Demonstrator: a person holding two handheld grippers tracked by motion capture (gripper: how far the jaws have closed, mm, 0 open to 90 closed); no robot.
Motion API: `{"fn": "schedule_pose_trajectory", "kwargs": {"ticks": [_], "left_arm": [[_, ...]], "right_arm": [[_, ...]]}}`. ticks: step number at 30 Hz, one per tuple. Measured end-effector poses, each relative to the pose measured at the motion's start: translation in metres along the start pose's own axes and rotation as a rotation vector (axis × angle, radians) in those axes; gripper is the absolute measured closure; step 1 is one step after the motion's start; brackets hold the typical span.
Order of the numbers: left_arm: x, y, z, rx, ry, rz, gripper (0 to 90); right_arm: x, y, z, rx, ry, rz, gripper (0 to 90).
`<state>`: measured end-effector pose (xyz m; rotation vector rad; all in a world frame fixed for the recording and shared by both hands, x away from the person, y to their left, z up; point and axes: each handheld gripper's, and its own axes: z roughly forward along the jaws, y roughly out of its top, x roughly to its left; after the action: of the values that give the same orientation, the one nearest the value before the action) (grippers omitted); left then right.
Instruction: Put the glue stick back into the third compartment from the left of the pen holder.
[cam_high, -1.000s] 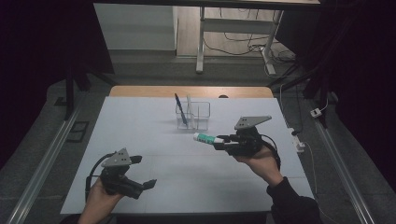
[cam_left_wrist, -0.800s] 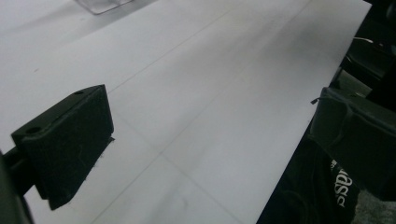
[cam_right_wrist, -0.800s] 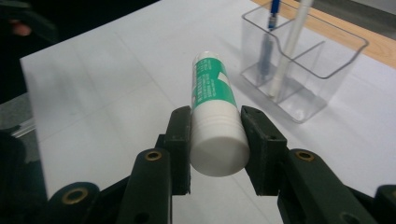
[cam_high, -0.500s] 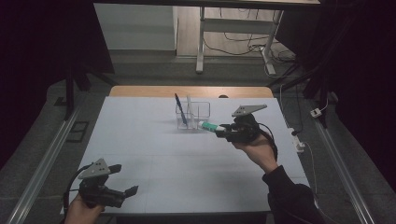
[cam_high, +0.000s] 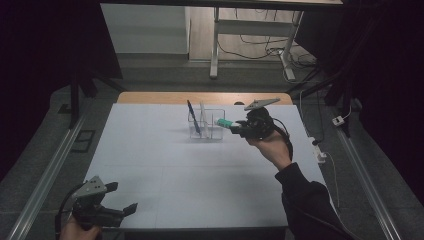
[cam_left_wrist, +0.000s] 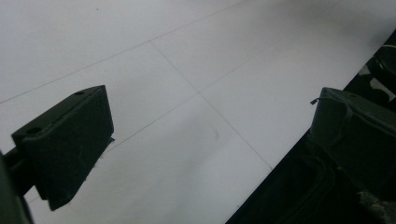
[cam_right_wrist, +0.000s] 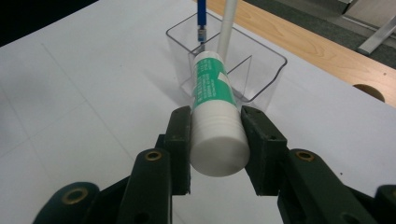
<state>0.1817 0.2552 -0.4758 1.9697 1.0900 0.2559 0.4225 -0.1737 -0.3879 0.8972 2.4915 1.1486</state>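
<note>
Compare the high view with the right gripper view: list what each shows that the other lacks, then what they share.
High view alone: the left gripper open and low at the table's near left corner, the person's dark sleeve, the floor beyond with cables and a metal frame.

Right gripper view alone: the green printed label and ribbed white cap end of the glue stick, and both black pads pressed against that cap.

Both: the right gripper shut on the glue stick, the clear divided organizer, its blue pen and white stick, the white table.
</note>
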Motion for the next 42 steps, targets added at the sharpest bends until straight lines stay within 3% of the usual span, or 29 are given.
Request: {"fn": "schedule_pose_trajectory", "kwargs": {"ticks": [16, 25, 36, 42], "left_arm": [[0.003, -0.002, -0.003, 0.001, 0.004, -0.012, 0.0], [0.003, -0.002, -0.003, -0.003, 0.009, -0.007, 0.0], [0.003, -0.002, -0.003, -0.002, 0.004, -0.005, 0.0], [0.003, -0.002, -0.004, -0.001, 0.017, -0.003, 0.0]], "right_arm": [[-0.022, 0.024, 0.029, 0.104, -0.076, 0.010, 65.3], [-0.027, 0.028, 0.049, 0.176, -0.084, -0.013, 65.2], [-0.026, 0.031, 0.071, 0.211, -0.125, -0.038, 65.1], [-0.023, 0.034, 0.075, 0.194, -0.132, -0.044, 64.7]]}}
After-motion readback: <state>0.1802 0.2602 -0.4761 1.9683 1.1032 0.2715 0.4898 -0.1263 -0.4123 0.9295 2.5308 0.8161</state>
